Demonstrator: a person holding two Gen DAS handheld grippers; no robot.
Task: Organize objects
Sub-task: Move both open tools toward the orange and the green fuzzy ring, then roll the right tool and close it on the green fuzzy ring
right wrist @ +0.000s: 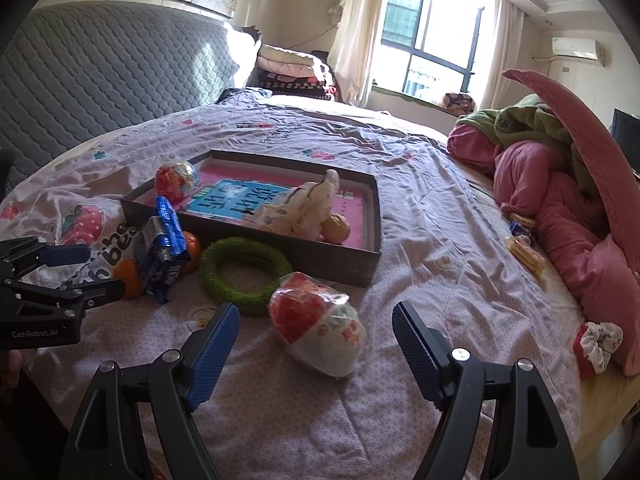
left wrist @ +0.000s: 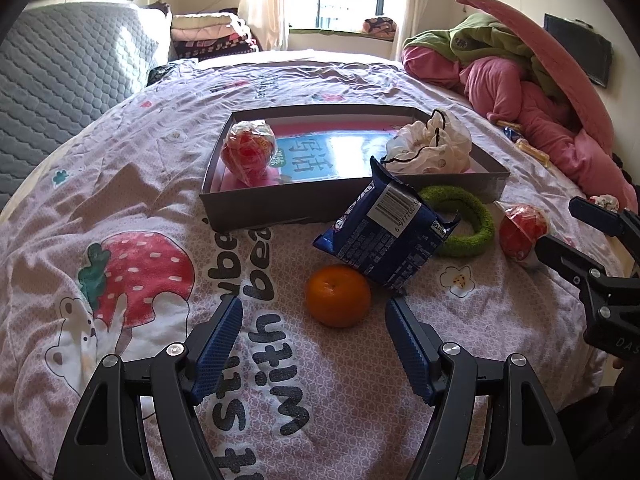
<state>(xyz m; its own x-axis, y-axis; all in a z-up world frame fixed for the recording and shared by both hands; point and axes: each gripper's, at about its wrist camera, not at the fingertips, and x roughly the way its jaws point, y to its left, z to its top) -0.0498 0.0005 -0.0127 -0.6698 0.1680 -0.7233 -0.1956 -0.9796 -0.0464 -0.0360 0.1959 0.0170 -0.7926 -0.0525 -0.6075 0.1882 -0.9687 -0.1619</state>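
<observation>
**A:** Twice over, finding fingers spread wide and gripping nothing: on the left gripper (left wrist: 313, 305), hovering just short of the orange (left wrist: 338, 295), and on the right gripper (right wrist: 315, 310), hovering low over the wrapped egg toy (right wrist: 316, 334).

**B:** Starting with the orange, probably. Sitting on the bedspread (left wrist: 168, 184), just in front of the blue snack packet (left wrist: 386, 236), near the grey box (left wrist: 264, 208) but still outside it.

**A:** Judging it firm, light and round, so likely rolling on such soft bedding. Closing gently across its widest middle.

**B:** Looking for a long axis there and finding none. Showing only its stem dimple, facing up toward the camera.

**A:** Turning to the egg toy now. Lying on its side, well outside the box, with the long axis running from the red end, nearest the green ring (right wrist: 244, 276), down to the white end at the near right.

**B:** Expecting crinkly, slippery film over a light, hard shell, though only guessing.

**A:** Pinching across the short waist, then, not end to end, and squeezing softly while watching for slip.
</observation>
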